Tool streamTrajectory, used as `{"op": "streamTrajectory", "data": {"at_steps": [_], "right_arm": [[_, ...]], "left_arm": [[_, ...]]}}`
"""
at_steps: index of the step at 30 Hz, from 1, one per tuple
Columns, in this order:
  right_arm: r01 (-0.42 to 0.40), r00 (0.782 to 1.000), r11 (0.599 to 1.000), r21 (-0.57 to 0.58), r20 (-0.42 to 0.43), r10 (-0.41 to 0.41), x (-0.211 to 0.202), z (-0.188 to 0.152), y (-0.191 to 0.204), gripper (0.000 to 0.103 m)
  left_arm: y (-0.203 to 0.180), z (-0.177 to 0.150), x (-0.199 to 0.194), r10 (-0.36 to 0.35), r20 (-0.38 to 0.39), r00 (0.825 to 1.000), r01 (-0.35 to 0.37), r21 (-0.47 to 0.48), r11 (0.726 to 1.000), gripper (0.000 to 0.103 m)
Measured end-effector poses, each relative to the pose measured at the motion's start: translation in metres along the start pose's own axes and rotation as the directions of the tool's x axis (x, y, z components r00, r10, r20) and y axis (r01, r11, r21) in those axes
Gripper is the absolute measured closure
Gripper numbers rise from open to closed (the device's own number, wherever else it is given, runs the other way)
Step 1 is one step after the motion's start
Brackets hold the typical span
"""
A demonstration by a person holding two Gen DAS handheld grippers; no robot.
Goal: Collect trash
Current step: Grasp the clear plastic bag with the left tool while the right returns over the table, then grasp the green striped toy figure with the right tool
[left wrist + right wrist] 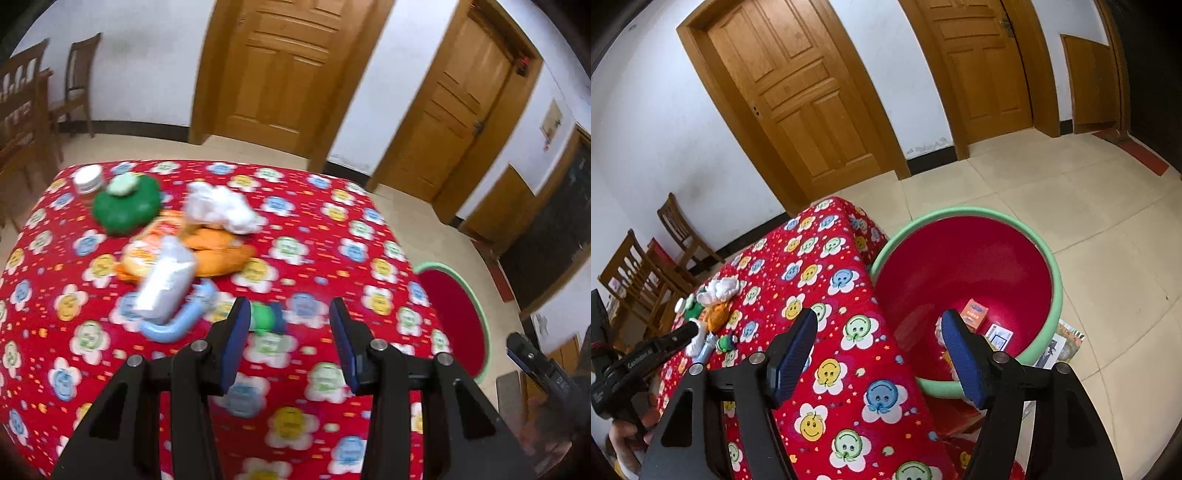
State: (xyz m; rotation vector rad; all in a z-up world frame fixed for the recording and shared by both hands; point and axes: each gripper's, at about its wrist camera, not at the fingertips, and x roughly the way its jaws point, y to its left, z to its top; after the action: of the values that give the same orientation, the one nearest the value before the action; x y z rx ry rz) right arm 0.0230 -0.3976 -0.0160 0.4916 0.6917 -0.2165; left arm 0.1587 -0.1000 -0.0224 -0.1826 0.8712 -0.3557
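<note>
left gripper [284, 343] open, empty, over tablecloth [332, 229] | right gripper [879, 354] open, empty, by basin [1057, 295] | likely between pickups | trash pile beyond: green piece [266, 318], packet [166, 284], tissue [221, 208] | next: reach, pinch

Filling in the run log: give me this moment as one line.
left gripper: open, empty, above table clutter | right gripper: open, empty, at table edge beside red basin | basin: small boxes inside

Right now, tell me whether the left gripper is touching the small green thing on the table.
Apart. In the left wrist view the left gripper stands open, and red cloth shows around the small green thing lying beyond its left finger.
</note>
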Motion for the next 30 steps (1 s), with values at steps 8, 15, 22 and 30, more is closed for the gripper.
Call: {"op": "streamTrajectory", "data": {"at_steps": [8,15,22,30], "right_arm": [[0.023,0.999,1.000,0.014,-0.039,-0.023,0.012,-0.003,0.008,0.032],[0.035,0.998,0.999,-0.001,-0.060,-0.035,0.019,-0.005,0.019,0.032],[0.036,0.996,0.999,-0.017,-0.079,-0.038,0.028,-0.005,0.027,0.032],[0.023,0.994,0.999,-0.032,-0.103,-0.026,0.035,-0.009,0.033,0.032]], "left_arm": [[0.050,0.008,0.010,0.140,-0.006,0.990,-0.140,-0.043,0.989,0.059],[0.072,0.009,0.028,0.174,-0.031,0.984,-0.176,-0.084,0.981,0.059],[0.081,0.004,0.042,0.136,-0.055,0.989,-0.142,-0.115,0.983,0.059],[0.081,0.002,0.033,0.107,-0.017,0.994,-0.108,-0.124,0.986,0.066]]}}
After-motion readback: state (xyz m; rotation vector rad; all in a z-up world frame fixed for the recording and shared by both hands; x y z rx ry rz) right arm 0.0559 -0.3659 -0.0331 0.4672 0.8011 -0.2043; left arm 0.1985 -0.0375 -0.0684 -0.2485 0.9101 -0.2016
